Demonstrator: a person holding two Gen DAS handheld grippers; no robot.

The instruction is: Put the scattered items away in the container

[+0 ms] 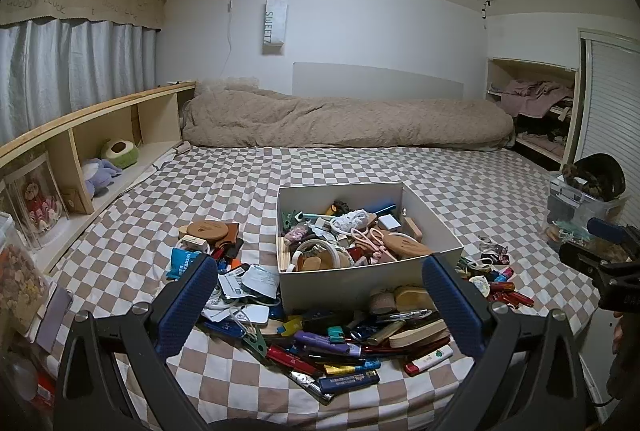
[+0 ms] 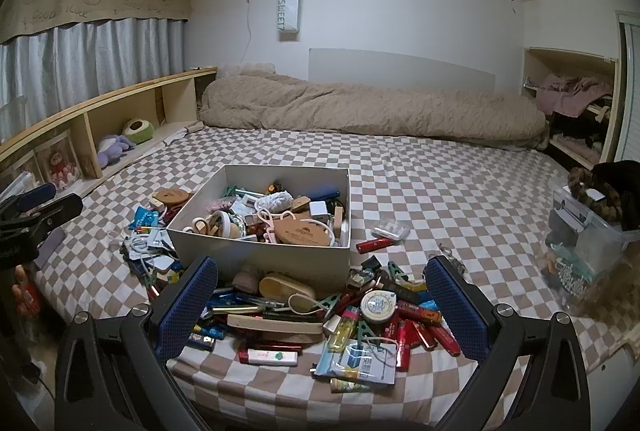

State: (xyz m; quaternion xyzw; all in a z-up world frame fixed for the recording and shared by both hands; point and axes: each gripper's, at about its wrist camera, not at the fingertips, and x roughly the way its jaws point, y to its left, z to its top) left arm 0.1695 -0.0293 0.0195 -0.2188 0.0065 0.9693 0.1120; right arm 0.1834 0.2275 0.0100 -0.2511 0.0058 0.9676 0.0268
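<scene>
A white cardboard box sits on the checkered bed, partly filled with small items such as pink scissors and a wooden oval. Lighters, pens, clips and packets lie scattered in front of and beside it. My left gripper is open and empty, hovering above the near pile. My right gripper is open and empty, also above the near pile. Each gripper shows at the edge of the other's view.
A rolled beige duvet lies along the far side of the bed. A wooden shelf with plush toys runs along the left. A clear plastic bin stands at the right bed edge. A red lighter lies right of the box.
</scene>
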